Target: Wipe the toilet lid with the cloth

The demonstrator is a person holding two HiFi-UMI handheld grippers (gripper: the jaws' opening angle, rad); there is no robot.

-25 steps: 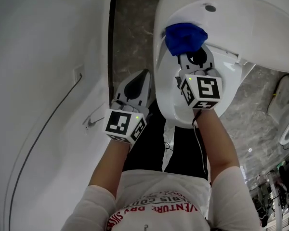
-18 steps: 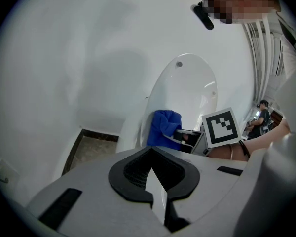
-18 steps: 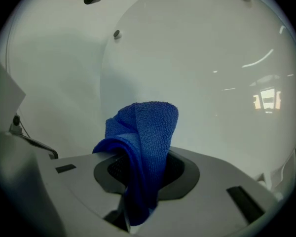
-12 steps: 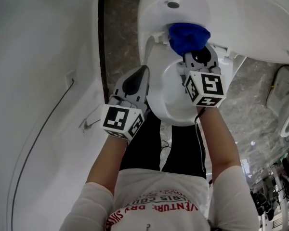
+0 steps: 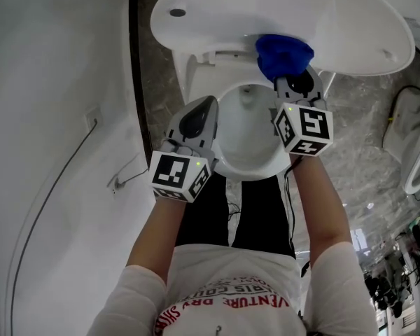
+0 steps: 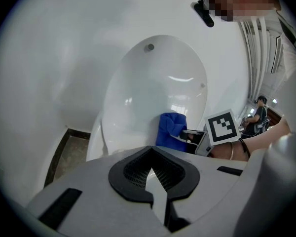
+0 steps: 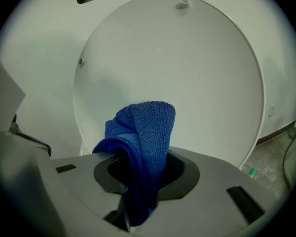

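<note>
The left tongs [image 6: 154, 177] fill the bottom of the left gripper view, grey body and black pads, with the jaws drawn together and nothing between them. Beyond them the white toilet lid [image 6: 153, 88] stands raised, a tall oval with a small round bumper [image 6: 150, 47] near its twelve o'clock edge and a second at about three o'clock. At the lid's five o'clock a bunched blue cloth [image 6: 170, 128] rests against it, sitting at the front end of the right tongs [image 6: 187, 136]. The marker cube [image 6: 222, 127] lies at the cloth's three o'clock. Dark floor [image 6: 64, 152] shows at the lid's eight o'clock.
</note>
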